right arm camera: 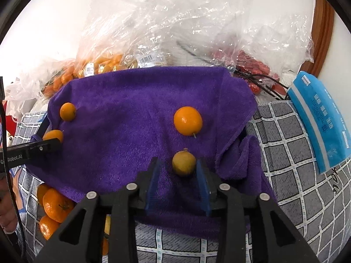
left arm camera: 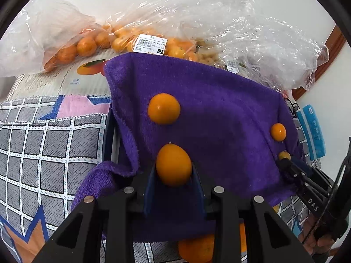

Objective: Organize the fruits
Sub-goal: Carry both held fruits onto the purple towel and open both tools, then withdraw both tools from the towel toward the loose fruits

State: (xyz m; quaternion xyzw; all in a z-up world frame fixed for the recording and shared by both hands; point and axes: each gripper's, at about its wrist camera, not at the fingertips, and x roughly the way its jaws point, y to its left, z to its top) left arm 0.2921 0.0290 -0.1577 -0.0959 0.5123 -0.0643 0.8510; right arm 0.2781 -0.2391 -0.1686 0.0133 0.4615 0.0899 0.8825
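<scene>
An orange kumquat [left arm camera: 173, 164] sits clamped between the blue pads of the left hand-held gripper [left arm camera: 173, 176], low at center frame over a purple towel [left arm camera: 219, 109]. In the right wrist view, the right hand-held gripper [right arm camera: 178, 173] stands parted around a duller yellowish fruit [right arm camera: 183, 162], which touches only its right pad. Two more kumquats [left arm camera: 163, 108] [left arm camera: 278, 132] rest apart on the towel. Bagged oranges [left arm camera: 85, 46] crowd the upper left; a blue packet [right arm camera: 318, 120] lies at right.
</scene>
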